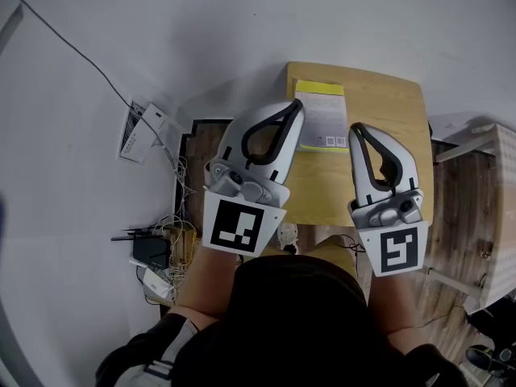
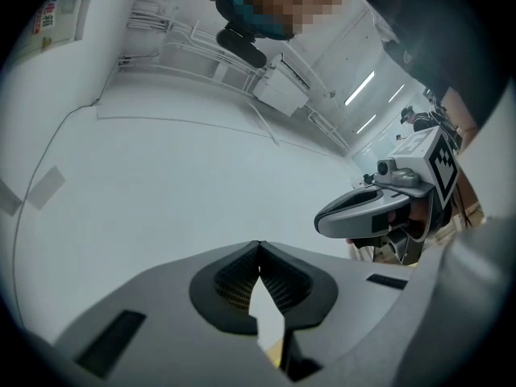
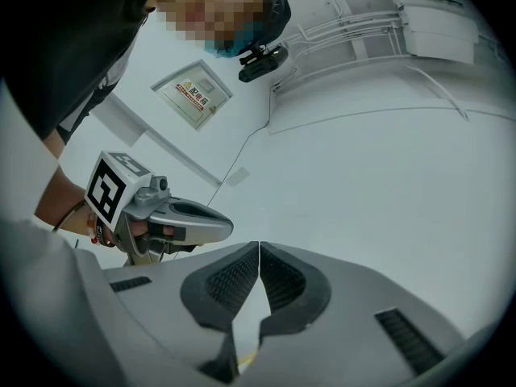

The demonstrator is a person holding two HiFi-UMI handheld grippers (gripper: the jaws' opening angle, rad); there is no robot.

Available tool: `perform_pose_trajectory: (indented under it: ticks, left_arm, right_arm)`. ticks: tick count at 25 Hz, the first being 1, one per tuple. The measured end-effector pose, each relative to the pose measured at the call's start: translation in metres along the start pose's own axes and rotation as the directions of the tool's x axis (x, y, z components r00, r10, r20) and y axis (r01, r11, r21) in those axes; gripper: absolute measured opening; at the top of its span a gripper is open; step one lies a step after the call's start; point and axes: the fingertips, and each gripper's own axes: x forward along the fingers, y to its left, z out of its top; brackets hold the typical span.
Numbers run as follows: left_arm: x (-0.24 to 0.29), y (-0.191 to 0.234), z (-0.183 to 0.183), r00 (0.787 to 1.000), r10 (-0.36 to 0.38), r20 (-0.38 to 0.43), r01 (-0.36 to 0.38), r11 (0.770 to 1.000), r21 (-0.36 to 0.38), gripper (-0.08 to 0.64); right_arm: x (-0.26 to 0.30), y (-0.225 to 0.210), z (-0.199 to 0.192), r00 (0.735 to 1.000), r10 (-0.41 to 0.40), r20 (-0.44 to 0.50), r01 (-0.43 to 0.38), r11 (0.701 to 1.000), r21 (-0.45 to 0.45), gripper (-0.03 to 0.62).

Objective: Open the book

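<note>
Book lies flat and closed on the far-left part of the table. The cover is pale with a yellow band at the far end and barcode-like marks at the near end.

Left gripper: fingers pressed together, nothing between them. Right gripper: same, fingers together and empty. In the head view both are held over the near half of the table. The left tip overlaps the book's left edge, but its own view shows only wall past the jaws, so I judge no contact. The right tip is just right of the book.

Handling, as a judgement: it looks thin and light, probably a soft cover that bends, and it is likely to slide on the smooth wood if pushed sideways. Lying flat, it leaves little edge to catch. Best hold is probably a free corner or the long edge away from the spine, pinching the cover only. The other gripper should press down to pin it. Which side the spine is on, I cannot tell. Jaws must open first.
</note>
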Motion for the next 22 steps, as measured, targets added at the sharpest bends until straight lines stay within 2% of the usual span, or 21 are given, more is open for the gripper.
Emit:
perform_pose_trajectory:
  ticks: [16,22]
  left_arm:
    - [0.024,-0.002,-0.030,0.999,-0.035,-0.004,0.035,0.998,-0.050,0.011]
    - [0.029,0.002,-0.040,0.999,0.017,-0.031,-0.018,0.999,-0.051,0.011]
  right_arm:
    - [0.021,-0.004,-0.031,0.998,0.049,-0.046,-0.048,0.998,0.036,0.031]
    - [0.032,-0.008,-0.044,0.997,0.068,-0.031,-0.066,0.996,0.063,0.031]
